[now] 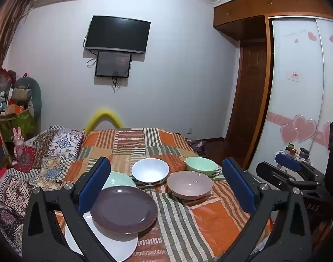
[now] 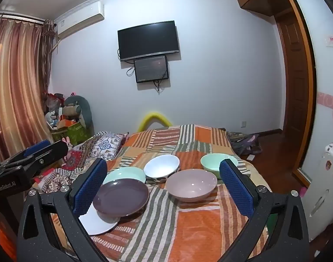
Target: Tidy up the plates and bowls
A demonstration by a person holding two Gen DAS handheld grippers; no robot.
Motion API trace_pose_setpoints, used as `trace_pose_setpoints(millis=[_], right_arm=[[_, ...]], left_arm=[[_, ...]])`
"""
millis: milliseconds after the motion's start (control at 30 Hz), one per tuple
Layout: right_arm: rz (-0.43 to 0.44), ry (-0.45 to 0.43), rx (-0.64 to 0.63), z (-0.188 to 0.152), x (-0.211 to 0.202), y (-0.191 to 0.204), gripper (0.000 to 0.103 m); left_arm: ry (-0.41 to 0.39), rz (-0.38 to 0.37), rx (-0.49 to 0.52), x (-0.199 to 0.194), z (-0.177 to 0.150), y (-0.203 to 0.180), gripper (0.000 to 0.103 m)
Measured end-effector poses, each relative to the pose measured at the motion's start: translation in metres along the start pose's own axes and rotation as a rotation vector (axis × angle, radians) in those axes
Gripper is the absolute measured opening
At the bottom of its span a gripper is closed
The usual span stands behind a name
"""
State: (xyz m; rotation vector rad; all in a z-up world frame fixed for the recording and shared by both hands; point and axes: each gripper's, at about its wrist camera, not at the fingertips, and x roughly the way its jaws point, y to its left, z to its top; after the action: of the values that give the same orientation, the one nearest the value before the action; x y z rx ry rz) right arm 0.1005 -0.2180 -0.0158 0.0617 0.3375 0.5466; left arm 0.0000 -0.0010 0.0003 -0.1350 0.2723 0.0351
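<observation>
On the striped bedspread, a purple plate (image 1: 123, 209) (image 2: 121, 197) lies on a white plate (image 1: 114, 243) (image 2: 96, 222), with a mint plate (image 1: 119, 180) (image 2: 125, 173) behind them. A white bowl (image 1: 150, 171) (image 2: 161, 167), a pink bowl (image 1: 189, 184) (image 2: 191, 184) and a mint bowl (image 1: 201, 163) (image 2: 212, 162) sit further right. My left gripper (image 1: 166, 185) is open and empty, held above the dishes. My right gripper (image 2: 164, 187) is open and empty too; it also shows at the right edge of the left wrist view (image 1: 290, 166).
The bed (image 1: 210, 218) (image 2: 199, 224) drops off at the right to a wooden floor (image 2: 273, 148). Patterned quilts (image 1: 46, 152) (image 2: 96, 148) are piled at the left. A white cabinet (image 2: 323, 187) stands at the right. A TV (image 1: 117, 33) hangs on the far wall.
</observation>
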Motion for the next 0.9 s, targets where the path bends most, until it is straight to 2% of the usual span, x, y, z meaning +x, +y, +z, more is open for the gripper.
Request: trace_pose_setpoints(millis=[267,900], right_arm=[[0.000,-0.008,0.004,0.003,-0.001,0.003,0.103],[0.008,-0.007,0.020,0.000,-0.001,0.003,0.103]], left_arm=[[-0.025,0.009,0.023,-0.002,0.002,-0.004,0.103],[-0.019,0.026,0.057,-0.002,-0.004,-0.011,0.103]])
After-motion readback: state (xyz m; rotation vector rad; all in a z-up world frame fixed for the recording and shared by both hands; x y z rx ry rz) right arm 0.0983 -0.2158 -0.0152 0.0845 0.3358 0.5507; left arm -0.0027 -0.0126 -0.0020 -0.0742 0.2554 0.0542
